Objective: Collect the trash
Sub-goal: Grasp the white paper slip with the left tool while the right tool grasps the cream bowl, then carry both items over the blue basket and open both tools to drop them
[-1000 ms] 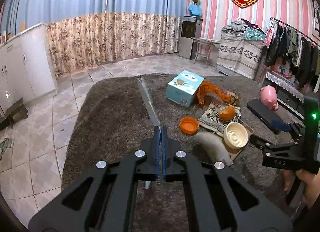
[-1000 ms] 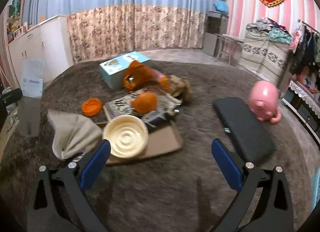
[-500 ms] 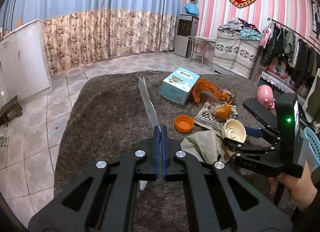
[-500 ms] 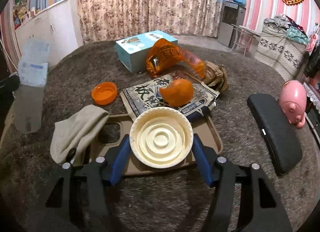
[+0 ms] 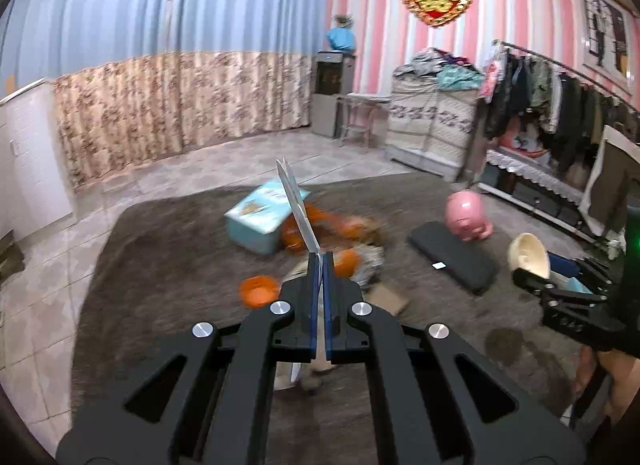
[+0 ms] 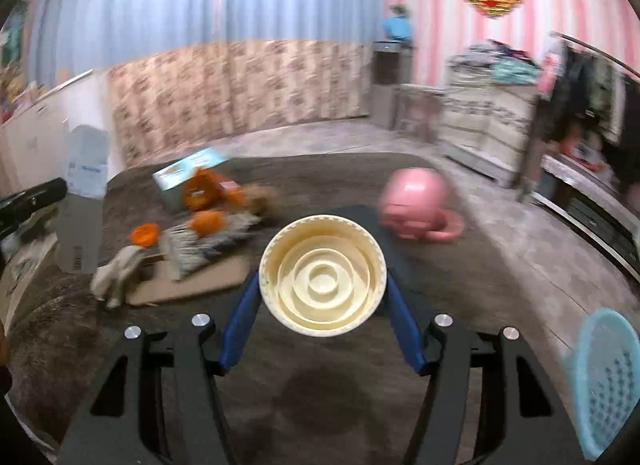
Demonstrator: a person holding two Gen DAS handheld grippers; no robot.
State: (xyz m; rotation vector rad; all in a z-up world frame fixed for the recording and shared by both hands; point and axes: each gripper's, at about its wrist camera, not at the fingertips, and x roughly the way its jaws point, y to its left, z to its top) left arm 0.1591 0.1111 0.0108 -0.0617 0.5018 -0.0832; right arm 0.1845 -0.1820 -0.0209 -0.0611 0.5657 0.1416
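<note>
My right gripper [image 6: 322, 277] is shut on a cream round plastic lid [image 6: 322, 273] and holds it above the brown carpet; the lid [image 5: 528, 256] also shows in the left wrist view at the right. My left gripper [image 5: 320, 261] is shut on a flat clear plastic package [image 5: 298, 209] that stands up edge-on; the package [image 6: 82, 201] also shows at the left of the right wrist view. Trash lies on the carpet: an orange cap [image 6: 146, 233], orange wrappers [image 6: 202, 189], a printed bag [image 6: 200, 245], a beige cloth [image 6: 120, 273] and brown cardboard [image 6: 200, 285].
A light blue box [image 5: 260, 221] lies behind the trash. A pink piggy bank [image 6: 416, 205] and a black flat case [image 5: 452, 257] sit to the right. A light blue perforated basket [image 6: 604, 381] is at the lower right. Clothes rack and furniture line the far wall.
My right gripper has lifted the cream lid off the cardboard and swung it right, toward the piggy bank and basket. My left gripper still holds the package and has swung right.
</note>
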